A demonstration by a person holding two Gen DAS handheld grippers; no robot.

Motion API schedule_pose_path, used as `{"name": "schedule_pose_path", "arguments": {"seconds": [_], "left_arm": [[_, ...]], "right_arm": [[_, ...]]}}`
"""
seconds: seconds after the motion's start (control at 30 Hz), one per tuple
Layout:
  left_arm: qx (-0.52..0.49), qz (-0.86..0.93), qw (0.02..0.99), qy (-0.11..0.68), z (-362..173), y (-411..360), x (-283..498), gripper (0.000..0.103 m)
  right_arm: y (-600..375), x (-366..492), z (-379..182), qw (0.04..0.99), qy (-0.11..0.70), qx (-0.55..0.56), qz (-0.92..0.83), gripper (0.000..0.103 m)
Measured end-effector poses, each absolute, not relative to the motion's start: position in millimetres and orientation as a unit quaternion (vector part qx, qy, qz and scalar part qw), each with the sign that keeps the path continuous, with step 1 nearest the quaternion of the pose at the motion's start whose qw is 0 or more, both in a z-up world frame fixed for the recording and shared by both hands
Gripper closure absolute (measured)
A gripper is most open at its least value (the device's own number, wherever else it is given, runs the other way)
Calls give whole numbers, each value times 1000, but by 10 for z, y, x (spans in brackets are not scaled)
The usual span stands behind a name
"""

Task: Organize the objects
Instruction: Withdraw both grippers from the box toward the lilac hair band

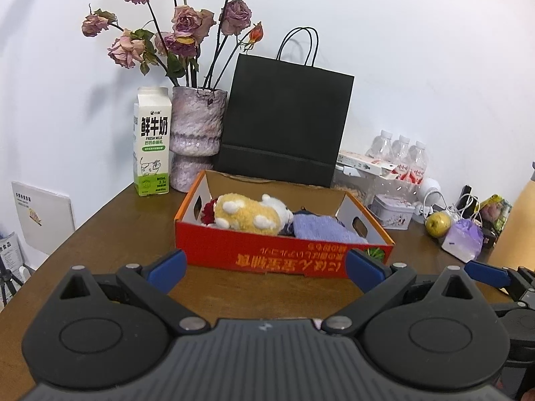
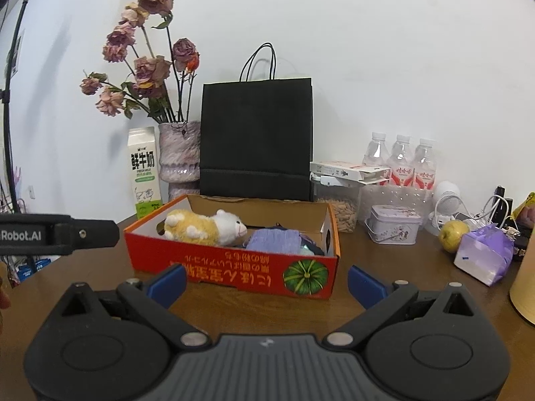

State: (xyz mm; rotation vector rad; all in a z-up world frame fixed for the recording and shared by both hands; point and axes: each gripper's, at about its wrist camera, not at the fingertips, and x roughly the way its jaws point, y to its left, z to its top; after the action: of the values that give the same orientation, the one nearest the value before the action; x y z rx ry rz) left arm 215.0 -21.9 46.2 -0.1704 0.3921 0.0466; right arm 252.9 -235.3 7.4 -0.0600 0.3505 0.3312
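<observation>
A red cardboard box (image 1: 267,254) (image 2: 234,264) sits mid-table. Inside it lie a yellow and white plush toy (image 1: 250,214) (image 2: 204,225), a folded purple cloth (image 1: 324,229) (image 2: 274,240) and something dark beneath the cloth. My left gripper (image 1: 265,265) hovers just in front of the box, open and empty, blue fingertips wide apart. My right gripper (image 2: 267,279) is likewise open and empty before the box's front wall. The right gripper's blue tip (image 1: 488,272) shows at the right of the left wrist view; the left gripper's black body (image 2: 57,234) shows at the left of the right wrist view.
Along the wall stand a milk carton (image 1: 152,142), a vase of dried roses (image 1: 197,133), a black paper bag (image 1: 284,120) and water bottles (image 2: 401,160). At right are a small tin (image 2: 393,229), a jar of seeds (image 2: 341,209), an apple (image 2: 453,235), a purple packet (image 2: 485,255) and cables.
</observation>
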Motion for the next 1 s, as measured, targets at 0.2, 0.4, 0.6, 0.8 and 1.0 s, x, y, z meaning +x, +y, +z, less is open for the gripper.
{"name": "schedule_pose_path", "arguments": {"seconds": [0.2, 0.4, 0.6, 0.8, 1.0], "left_arm": [[-76, 24, 976, 203, 407, -269, 1939, 0], [-74, 28, 973, 215, 317, -306, 1729, 0], [-67, 27, 971, 228, 198, -357, 1564, 0], [-60, 25, 965, 253, 25, -412, 1479, 0], [-46, 18, 962, 269, -90, -483, 1451, 0]], "right_arm": [[-2446, 2285, -3, 968, 180, -38, 168, 0], [-2548, 2076, -101, 966, 187, -45, 174, 0], [-2658, 1914, -233, 962, 197, -55, 180, 0], [-2771, 1854, -395, 958, 215, -61, 179, 0], [-2874, 1864, -447, 957, 220, -63, 176, 0]]}}
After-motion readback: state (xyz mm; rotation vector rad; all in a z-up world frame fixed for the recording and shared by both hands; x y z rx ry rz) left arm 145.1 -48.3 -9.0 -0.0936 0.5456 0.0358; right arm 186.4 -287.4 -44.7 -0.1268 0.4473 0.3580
